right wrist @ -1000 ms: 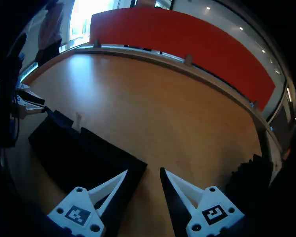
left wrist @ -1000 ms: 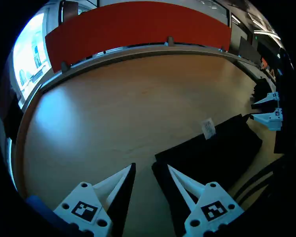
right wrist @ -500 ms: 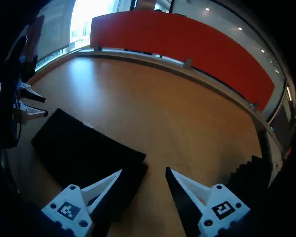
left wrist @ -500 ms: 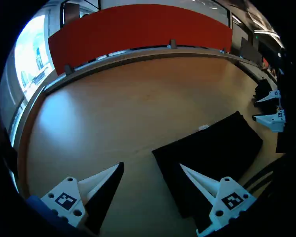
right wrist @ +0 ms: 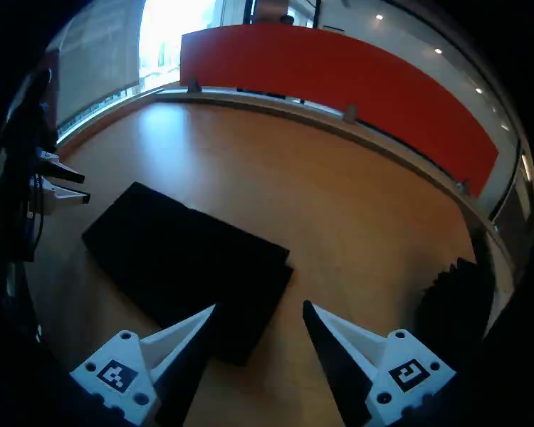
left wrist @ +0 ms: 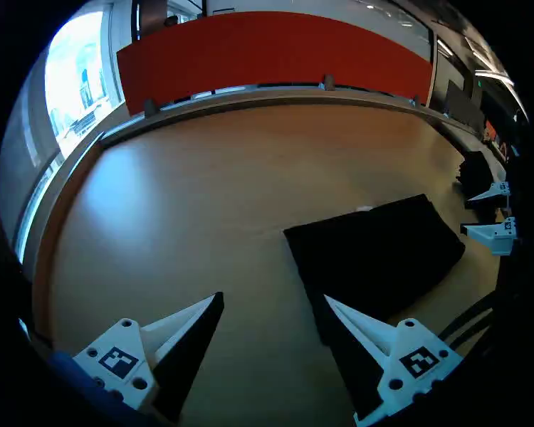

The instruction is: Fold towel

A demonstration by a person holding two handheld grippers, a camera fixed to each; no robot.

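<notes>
A black towel [left wrist: 381,252] lies folded flat on the wooden table, a rectangle with a lower layer showing along one edge; the right gripper view has the same towel [right wrist: 189,263] at lower left. My left gripper [left wrist: 270,334] hovers open near the towel's end, its right finger over the cloth's corner, nothing between the fingers. My right gripper [right wrist: 260,338] is open too, over the towel's opposite end. Each view catches the other gripper farther off: the right gripper [left wrist: 491,213] at the towel's far side, the left gripper [right wrist: 57,185] beyond the towel's far corner.
The wooden table [left wrist: 217,185] stretches wide ahead, closed at the back by a red divider panel [left wrist: 274,53]. A dark stack of folded cloth [right wrist: 456,306] sits on the table at the right edge of the right gripper view, and the same stack [left wrist: 475,171] is near the far gripper.
Both grippers opened and let go of the towel's corners, then drew back. The towel settled flat, its white tag folded out of sight.
</notes>
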